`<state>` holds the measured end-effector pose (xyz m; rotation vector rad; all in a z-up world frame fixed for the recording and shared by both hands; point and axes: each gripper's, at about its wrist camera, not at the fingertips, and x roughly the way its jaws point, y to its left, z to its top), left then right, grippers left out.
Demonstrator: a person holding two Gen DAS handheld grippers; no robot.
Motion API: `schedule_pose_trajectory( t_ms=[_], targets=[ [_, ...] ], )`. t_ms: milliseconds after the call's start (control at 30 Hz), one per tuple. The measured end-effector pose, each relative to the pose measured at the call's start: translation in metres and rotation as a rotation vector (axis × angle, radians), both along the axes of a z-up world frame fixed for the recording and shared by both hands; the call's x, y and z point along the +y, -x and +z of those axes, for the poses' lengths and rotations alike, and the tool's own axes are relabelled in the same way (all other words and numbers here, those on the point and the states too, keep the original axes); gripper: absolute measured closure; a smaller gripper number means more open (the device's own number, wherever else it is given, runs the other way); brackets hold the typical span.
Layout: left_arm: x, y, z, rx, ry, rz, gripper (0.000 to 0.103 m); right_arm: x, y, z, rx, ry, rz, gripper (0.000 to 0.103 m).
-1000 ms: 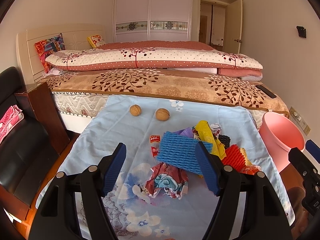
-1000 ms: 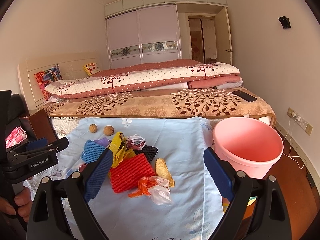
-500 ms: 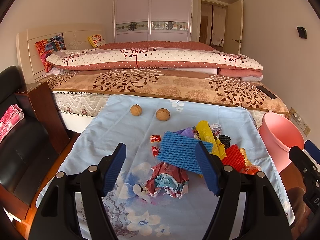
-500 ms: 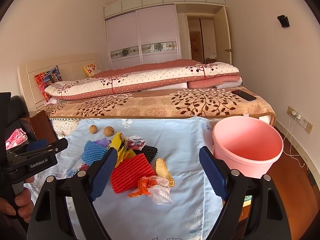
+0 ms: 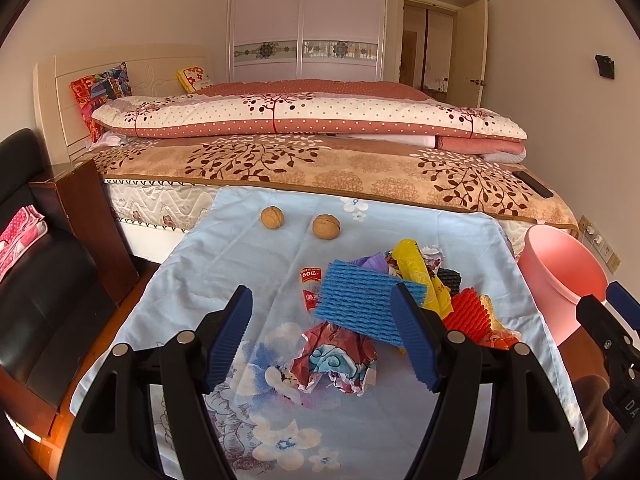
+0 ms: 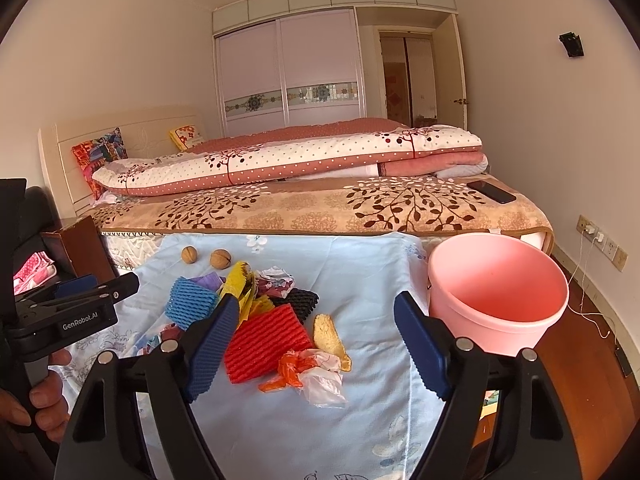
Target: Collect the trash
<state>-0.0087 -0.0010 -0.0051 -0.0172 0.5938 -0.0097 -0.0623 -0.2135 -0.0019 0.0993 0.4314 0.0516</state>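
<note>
Trash pile [image 6: 264, 320] on worktop's floral blue cloth [image 6: 360, 280], beside pink bucket [image 6: 496, 292]. Left hand-held gripper [image 5: 322, 336] level above crumpled wrapper [image 5: 336, 360], jaws apart, empty. Right hand-held gripper [image 6: 316, 344] likewise apart over red foam net [image 6: 264, 340]. Left unit labelled "GenRobot.AI". Bed [image 6: 320, 204] and wardrobe [image 6: 288, 72] behind.

Bare cloth [image 6: 360, 272] separates the trash pile [image 6: 256, 312] from the bucket [image 6: 496, 300].
</note>
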Motion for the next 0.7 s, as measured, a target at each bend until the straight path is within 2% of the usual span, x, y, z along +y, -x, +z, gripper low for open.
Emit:
schedule_pose_trajectory(
  t_ms=[400,700],
  targets=[
    [0.001,-0.003,-0.003,0.019,0.018,-0.003,0.031,-0.004,-0.004,-0.003,0.028,-0.008,0.005,0.027],
    [0.022,-0.003,0.000,0.003,0.044,-0.079,0.031,-0.010,-0.011,-0.013,0.099,-0.007,0.034,0.030]
  ],
)
